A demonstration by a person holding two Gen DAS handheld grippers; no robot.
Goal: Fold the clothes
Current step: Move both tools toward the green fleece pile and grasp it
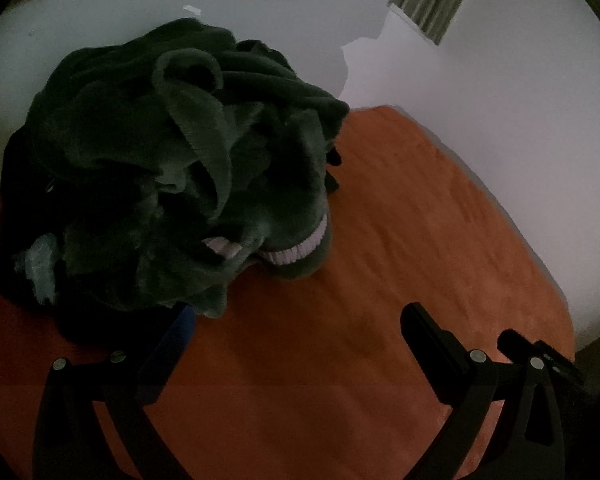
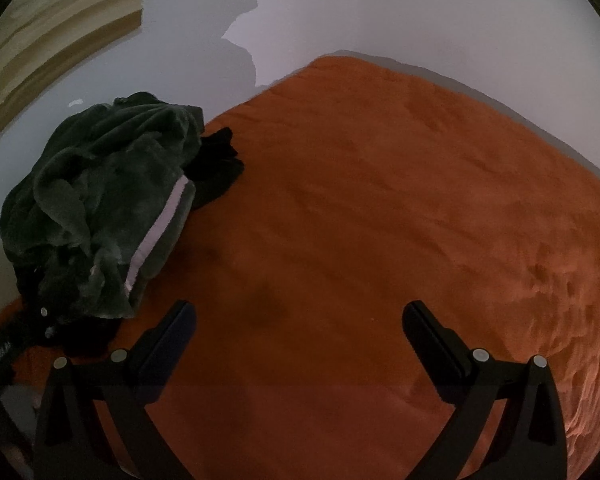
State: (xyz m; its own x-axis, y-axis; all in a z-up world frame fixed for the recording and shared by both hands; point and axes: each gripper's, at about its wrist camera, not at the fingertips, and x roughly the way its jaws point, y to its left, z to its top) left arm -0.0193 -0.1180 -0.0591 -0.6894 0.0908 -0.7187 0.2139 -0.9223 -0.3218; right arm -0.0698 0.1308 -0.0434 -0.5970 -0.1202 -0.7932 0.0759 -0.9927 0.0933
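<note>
A crumpled heap of dark green fleece clothing (image 1: 172, 168) is lying on an orange blanket (image 1: 380, 280), near the blanket's left edge as the right wrist camera sees it (image 2: 100, 208). A pale ribbed band (image 1: 296, 250) is showing along one hem of the fleece, and in the right wrist view it is running as a light stripe (image 2: 156, 232) down the side of the heap. A black garment (image 2: 218, 164) is poking out from under the pile on its far side, lying on the orange blanket (image 2: 380, 220).

The left gripper (image 1: 296, 316) is hovering low over the blanket just in front of the pile, its jaws spread wide with nothing between them; the left finger's tip is sitting at the edge of the fleece, though whether it is touching cannot be told. The right gripper (image 2: 298, 312) is hanging over bare blanket beside the heap, its jaws likewise spread wide and holding nothing.

At the lower left of the right wrist view, a dark strap (image 2: 0, 354) is carrying pale lettering, but it is too small and dim to read. No other writing can be made out. A white wall (image 2: 380, 12) is standing behind the blanket.
</note>
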